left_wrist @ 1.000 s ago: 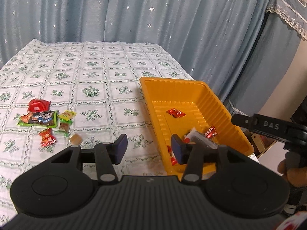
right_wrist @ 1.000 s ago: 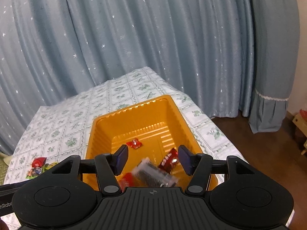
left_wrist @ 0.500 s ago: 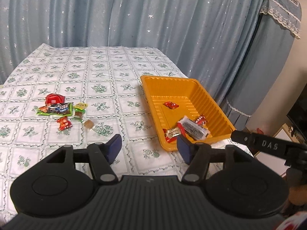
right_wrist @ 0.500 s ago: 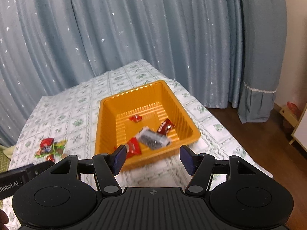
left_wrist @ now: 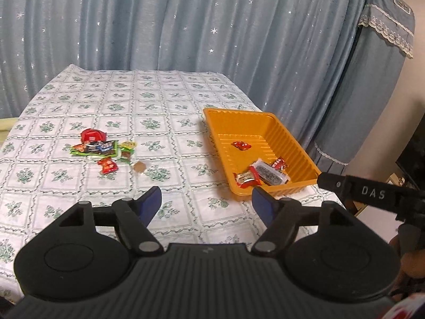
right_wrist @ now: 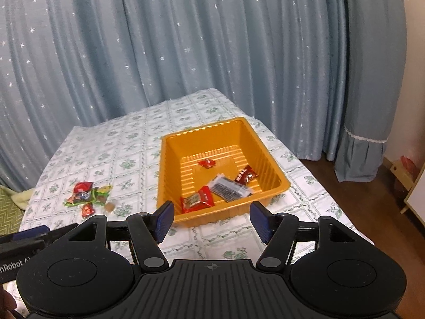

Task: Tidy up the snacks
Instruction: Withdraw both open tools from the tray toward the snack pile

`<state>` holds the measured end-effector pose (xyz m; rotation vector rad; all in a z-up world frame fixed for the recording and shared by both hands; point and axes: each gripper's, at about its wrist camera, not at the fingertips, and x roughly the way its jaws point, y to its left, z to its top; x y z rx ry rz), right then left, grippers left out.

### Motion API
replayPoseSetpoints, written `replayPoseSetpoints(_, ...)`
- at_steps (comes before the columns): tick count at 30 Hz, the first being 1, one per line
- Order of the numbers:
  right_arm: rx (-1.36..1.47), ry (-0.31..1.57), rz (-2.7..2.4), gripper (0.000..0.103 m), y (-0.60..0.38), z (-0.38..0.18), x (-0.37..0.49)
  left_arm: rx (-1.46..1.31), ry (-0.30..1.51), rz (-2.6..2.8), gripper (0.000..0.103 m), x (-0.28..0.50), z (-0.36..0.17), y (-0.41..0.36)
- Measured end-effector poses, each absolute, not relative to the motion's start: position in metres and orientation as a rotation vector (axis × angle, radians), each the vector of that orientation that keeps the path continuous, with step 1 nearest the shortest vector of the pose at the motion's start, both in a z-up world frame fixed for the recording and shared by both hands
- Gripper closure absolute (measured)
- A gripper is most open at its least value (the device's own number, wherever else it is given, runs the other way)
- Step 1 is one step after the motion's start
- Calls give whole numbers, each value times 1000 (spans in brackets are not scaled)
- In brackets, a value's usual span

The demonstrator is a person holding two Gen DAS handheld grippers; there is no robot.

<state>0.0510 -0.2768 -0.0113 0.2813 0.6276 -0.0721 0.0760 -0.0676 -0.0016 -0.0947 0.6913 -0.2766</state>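
Left wrist view: the left gripper point(left_wrist: 206, 202) hangs above a table point(left_wrist: 170, 98) covered in a floral cloth. Its blue-padded jaws are spreading apart with nothing between them. At about two o'clock from the gripper sits an orange tray point(left_wrist: 289, 143) near the table's right edge. Four wrapped snacks lie inside it: a small red one point(left_wrist: 241, 145) toward the far end, and a red packet point(left_wrist: 247, 178), a clear-wrapped bar point(left_wrist: 268, 173) and a dark red candy point(left_wrist: 279, 163) grouped at the near end. At about ten o'clock, well apart from the tray, a loose pile of snacks point(left_wrist: 102, 151) waits on the cloth — a red pouch, a green packet, a small yellow-green one, a small red packet and a brown round sweet. The other gripper's black bar juts in at three o'clock.

Right wrist view: the right gripper point(right_wrist: 211, 220) hovers just short of the tray point(right_wrist: 164, 170), at twelve o'clock. Its jaws stand apart and empty. The same four snacks rest inside the tray. The leftover pile point(right_wrist: 86, 196) sits at ten o'clock on the cloth.

The job looks roughly half done — four pieces are in the tray and about five remain outside. Neither gripper carries anything, so the next pickup has not yet begun.
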Motion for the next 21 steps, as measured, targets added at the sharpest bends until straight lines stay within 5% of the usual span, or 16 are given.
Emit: replayPoseSetpoints(21, 253, 643, 69, 39, -223, -25, 59, -152, 687, -94, 25, 74, -16, 15)
